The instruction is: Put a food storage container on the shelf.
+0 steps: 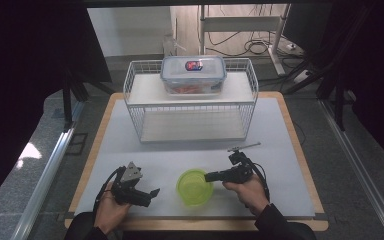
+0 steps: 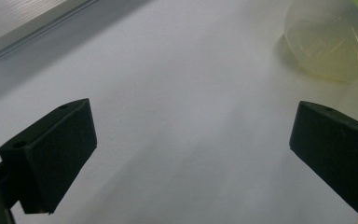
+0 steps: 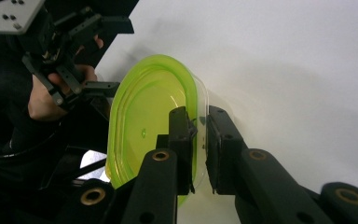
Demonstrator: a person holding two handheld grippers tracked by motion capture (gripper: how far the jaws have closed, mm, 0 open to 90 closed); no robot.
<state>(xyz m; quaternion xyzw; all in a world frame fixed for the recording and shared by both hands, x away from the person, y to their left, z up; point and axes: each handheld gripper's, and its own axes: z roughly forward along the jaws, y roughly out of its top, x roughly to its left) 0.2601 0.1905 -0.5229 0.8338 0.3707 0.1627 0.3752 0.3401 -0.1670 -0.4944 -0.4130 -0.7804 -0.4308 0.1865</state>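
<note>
On the table (image 1: pixel 280 150), the wire rack (image 1: pixel 192 107) stands toward twelve o'clock, with the lidded container (image 1: pixel 193 75) on its upper shelf. The bowl (image 1: pixel 195 187) sits near six o'clock, before the rack. The left gripper (image 1: pixel 152 192) lies just at the bowl's nine o'clock, apart from it, and the right gripper (image 1: pixel 209 176) meets the bowl's rim at two o'clock.
</note>
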